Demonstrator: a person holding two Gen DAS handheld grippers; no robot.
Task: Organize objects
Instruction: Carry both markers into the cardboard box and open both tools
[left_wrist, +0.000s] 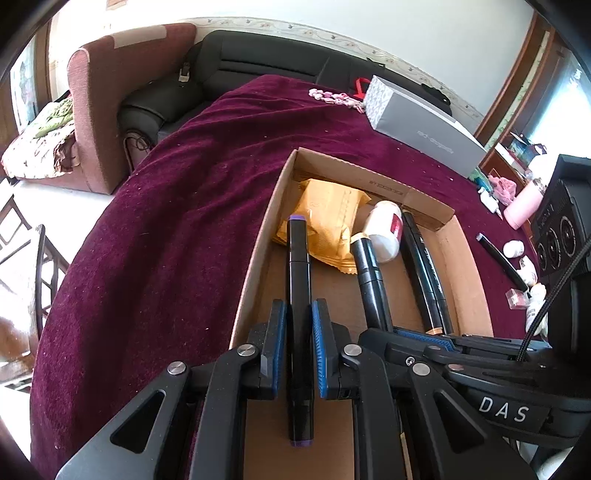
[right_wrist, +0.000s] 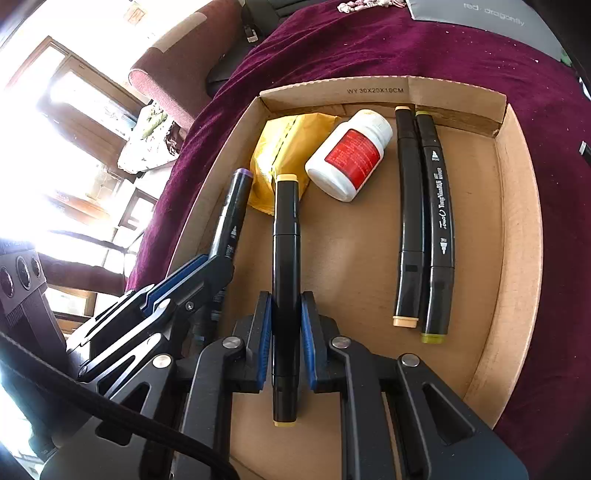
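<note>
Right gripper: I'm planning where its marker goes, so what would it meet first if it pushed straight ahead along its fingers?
Probably the yellow packet: the yellow-capped marker held in the right gripper points at its near edge and seems to overlap it already. Beyond lies the cardboard box's far wall. Height above the box floor is unclear.

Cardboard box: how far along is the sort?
Done: two markers, a white bottle and a yellow packet lie in the cardboard box.
In hand: left gripper holds a purple-capped marker, right gripper a yellow-capped marker, both over the box.
Left: a black pen and small white items sit on the maroon cloth.
</note>
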